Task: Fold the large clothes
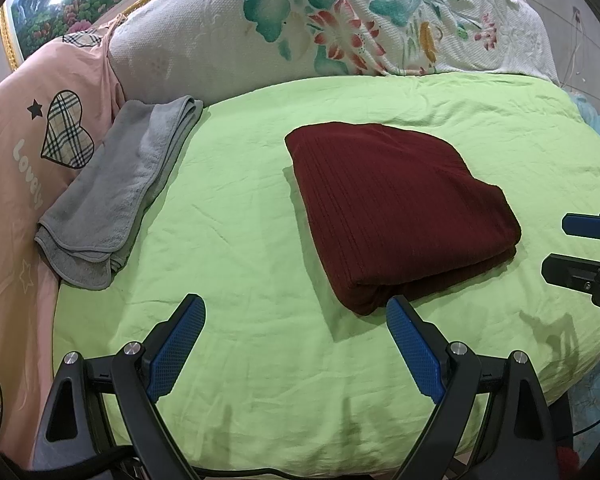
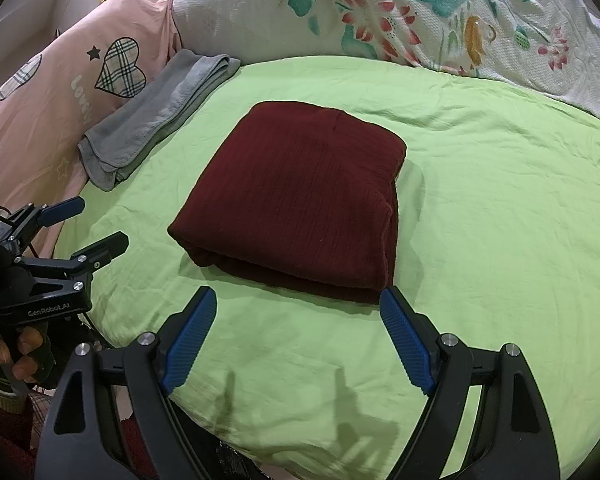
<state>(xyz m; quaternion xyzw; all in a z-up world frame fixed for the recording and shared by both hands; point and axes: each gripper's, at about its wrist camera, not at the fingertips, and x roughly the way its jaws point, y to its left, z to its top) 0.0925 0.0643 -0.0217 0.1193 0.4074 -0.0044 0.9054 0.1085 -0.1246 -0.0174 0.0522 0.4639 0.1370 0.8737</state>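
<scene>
A dark red ribbed garment (image 1: 396, 208) lies folded into a thick rectangle on the green sheet (image 1: 240, 240); it also shows in the right wrist view (image 2: 300, 200). My left gripper (image 1: 296, 312) is open and empty, just in front of the garment's near corner, above the sheet. My right gripper (image 2: 296, 300) is open and empty, close to the garment's near folded edge. The right gripper shows at the right edge of the left wrist view (image 1: 560, 246). The left gripper shows at the left of the right wrist view (image 2: 100, 220), held by a hand.
A folded grey towel (image 1: 116, 196) lies at the sheet's left edge, also in the right wrist view (image 2: 156, 120). A pink quilt with plaid hearts (image 1: 40, 152) lies left. A white floral cover (image 1: 340, 20) is heaped behind. The sheet's front edge (image 1: 260, 464) drops off.
</scene>
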